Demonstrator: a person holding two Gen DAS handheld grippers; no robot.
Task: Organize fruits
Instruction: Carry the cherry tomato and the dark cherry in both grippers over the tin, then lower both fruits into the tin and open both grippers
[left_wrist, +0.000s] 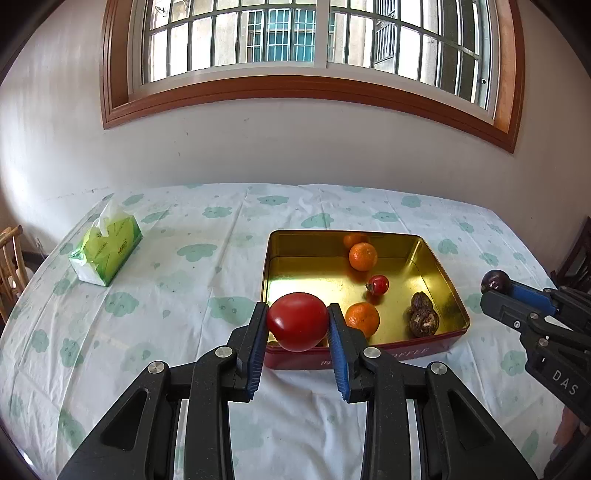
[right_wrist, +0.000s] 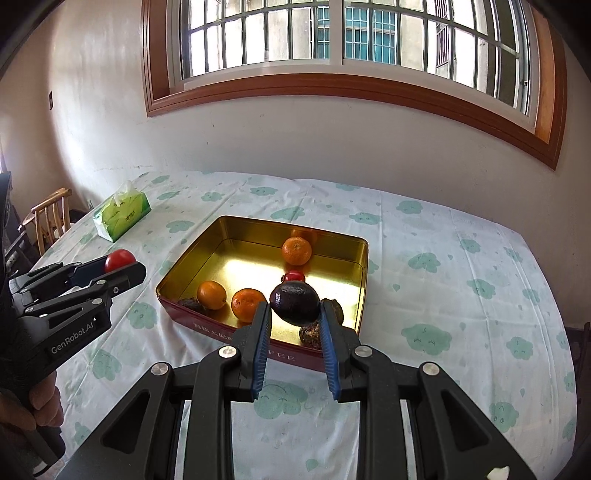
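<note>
The left claw (left_wrist: 297, 325) is clamped on a large red tomato (left_wrist: 297, 321), its blue pads pressed against both sides of the fruit, which hangs just above the near left corner of the tin (left_wrist: 448, 291). The right claw (right_wrist: 295, 308) grips a dark purple fruit (right_wrist: 294, 302) in the same way, held over the near right part of the tin. The tin is a shallow rectangular box, gold inside and red outside, and it stands on the desk (left_wrist: 155, 295), which is covered by a white cloth printed with pale green clouds. Inside the tin lie a mandarin (left_wrist: 363, 256) by the far wall with its reflection behind it, a small red tomato (left_wrist: 378, 284) near the middle, a second mandarin (left_wrist: 362, 319) toward the near wall, and a wrinkled brown fruit (left_wrist: 422, 314) in the near right corner. The right wrist view shows a third mandarin (right_wrist: 211, 294) close to the near left corner. A green tissue pack (left_wrist: 107, 253) sits well apart on the far left of the desk. A wooden chair (right_wrist: 50, 218) stands beyond the left edge, and a barred window (left_wrist: 314, 37) fills the wall behind.
</note>
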